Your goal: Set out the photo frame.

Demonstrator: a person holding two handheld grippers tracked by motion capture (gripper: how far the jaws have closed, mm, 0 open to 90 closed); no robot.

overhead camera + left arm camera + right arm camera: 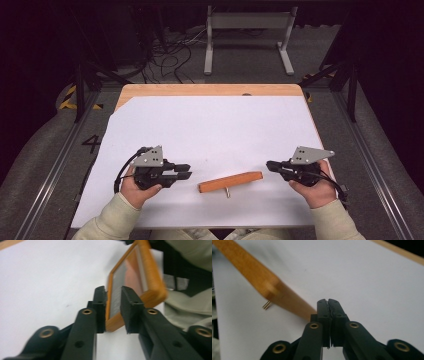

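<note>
An orange wooden frame with a greyish panel lies on the white sheet, near the front edge between my two grippers. A small brass pin sticks out of its near side. My left gripper is open just left of the frame. In the left gripper view the frame's near corner sits in the gap between the jaws of the left gripper; contact is unclear. My right gripper is shut and empty, just right of the frame's other end. In the right gripper view the right gripper points past the frame and its pin.
The sheet covers most of a wooden table, whose bare edge shows at the back. On the floor behind stand a white metal stand and loose cables. Dark frame rails flank the table.
</note>
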